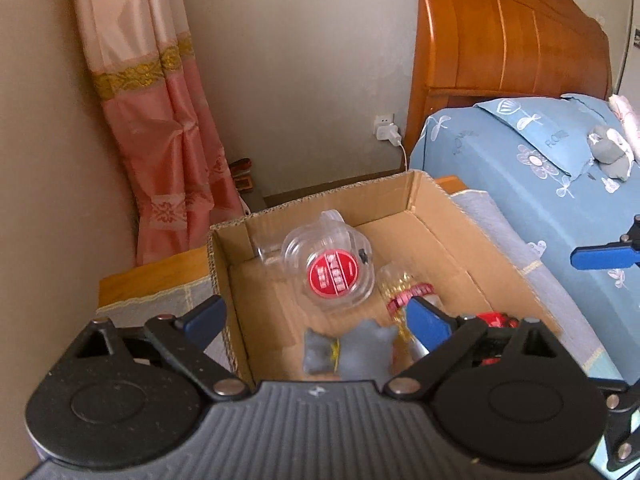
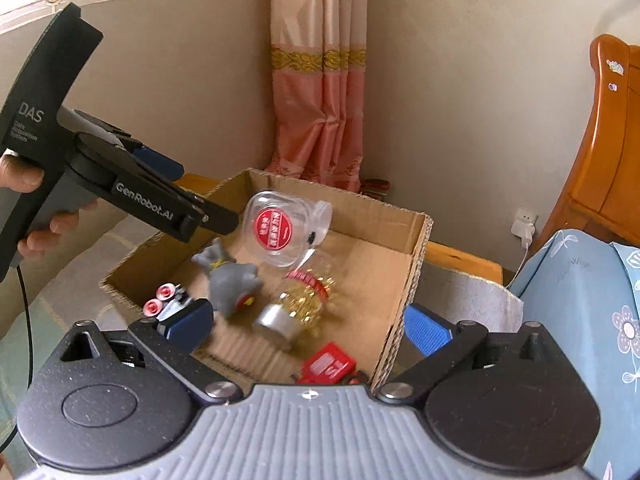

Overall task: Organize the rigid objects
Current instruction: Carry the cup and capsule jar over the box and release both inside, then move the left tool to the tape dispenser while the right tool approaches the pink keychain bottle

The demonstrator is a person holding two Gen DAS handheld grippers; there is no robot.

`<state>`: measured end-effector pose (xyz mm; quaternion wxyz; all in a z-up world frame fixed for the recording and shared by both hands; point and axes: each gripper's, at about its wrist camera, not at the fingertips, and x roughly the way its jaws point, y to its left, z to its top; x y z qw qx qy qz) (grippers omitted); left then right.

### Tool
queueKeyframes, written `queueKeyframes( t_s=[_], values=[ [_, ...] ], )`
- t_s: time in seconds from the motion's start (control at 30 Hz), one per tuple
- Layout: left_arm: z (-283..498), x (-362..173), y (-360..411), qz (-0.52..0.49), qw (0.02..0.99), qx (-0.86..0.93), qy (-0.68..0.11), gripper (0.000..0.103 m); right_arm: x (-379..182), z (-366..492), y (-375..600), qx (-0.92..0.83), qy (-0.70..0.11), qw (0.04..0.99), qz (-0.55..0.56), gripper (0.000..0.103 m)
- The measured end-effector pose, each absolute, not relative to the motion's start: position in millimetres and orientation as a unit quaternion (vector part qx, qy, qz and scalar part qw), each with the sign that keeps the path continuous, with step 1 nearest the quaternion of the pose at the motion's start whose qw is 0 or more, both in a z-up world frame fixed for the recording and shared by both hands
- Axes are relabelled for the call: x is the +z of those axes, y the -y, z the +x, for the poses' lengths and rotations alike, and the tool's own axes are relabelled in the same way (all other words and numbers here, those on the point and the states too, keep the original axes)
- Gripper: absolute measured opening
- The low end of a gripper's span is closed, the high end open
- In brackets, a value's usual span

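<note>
The left tongs stood wide and held nothing, poised over the near-left corner of the cardboard box. The right tongs were likewise spread wide and empty, hovering at the box's near rim. The box sat on the cloth-covered tabletop, beside the bed at 3 o'clock. Inside it, a clear plastic jar with a red round label lay tilted toward the far wall at 12 o'clock. A gold-filled bottle with a silver cap lay just beside it, toward 5 o'clock. A grey toy figure lay near the left wall, and a red toy block lay at the near edge, at 6 o'clock
</note>
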<state>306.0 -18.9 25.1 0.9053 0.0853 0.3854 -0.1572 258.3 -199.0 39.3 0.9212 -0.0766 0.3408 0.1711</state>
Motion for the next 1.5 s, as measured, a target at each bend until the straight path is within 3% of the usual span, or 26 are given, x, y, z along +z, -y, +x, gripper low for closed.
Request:
queueKeyframes(
  t_s=[0.33,0.63,0.9,1.2,1.5],
  values=[
    [240.4,33.4,2.8,0.086,0.915,-0.16,-0.36,0.098,34.2,208.2,191.3,0.167,-0.342,0.922,-0.065,0.103],
    [192.2,-7.8,-14.7,0.07,0.912,-0.16,-0.37,0.099,-11.3,162.2,184.7,0.096,-0.353,0.93,-0.038,0.103],
    [181.4,-56.6,-20.5,0.052,0.897,-0.159,-0.408,0.099,-62.8,141.7,189.0,0.057,-0.406,0.912,0.031,0.103],
    [181.1,-97.8,-8.2,0.039,0.882,-0.162,-0.441,0.099,-86.3,129.7,168.9,0.038,-0.41,0.911,-0.034,0.103],
    [188.4,-104.8,3.7,0.053,0.901,-0.131,-0.411,0.102,-87.0,124.8,171.5,0.05,-0.399,0.915,-0.035,0.103]
  ],
)
